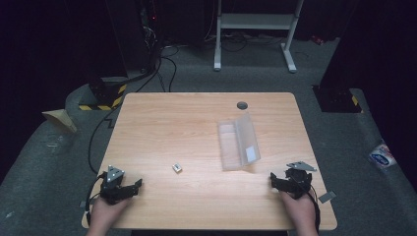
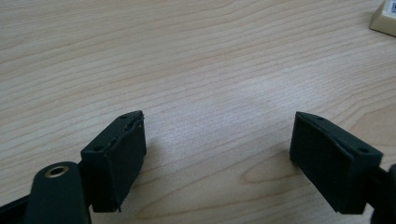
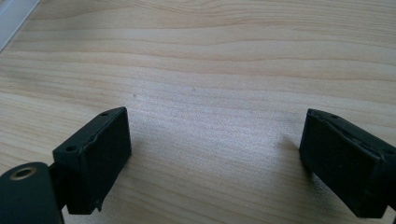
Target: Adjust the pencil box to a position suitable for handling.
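From above, my left gripper (image 1: 129, 187) and right gripper (image 1: 279, 183) rest on the counter (image 1: 196, 123), the small block (image 1: 177, 168) between them, its long axis skewed toward the far left. My left gripper view shows jaws apart, empty, the block at the upper-right corner. My right gripper view shows jaws wide, empty.

Dim dark surroundings, evenly lit tabletop (image 1: 196, 128)

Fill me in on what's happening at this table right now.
A person holds a gripper in each hand at the near edge of the wooden table. The left gripper and the right gripper are both open, holding nothing. A small block lies untouched between them, and a clear plastic case stands open farther back.
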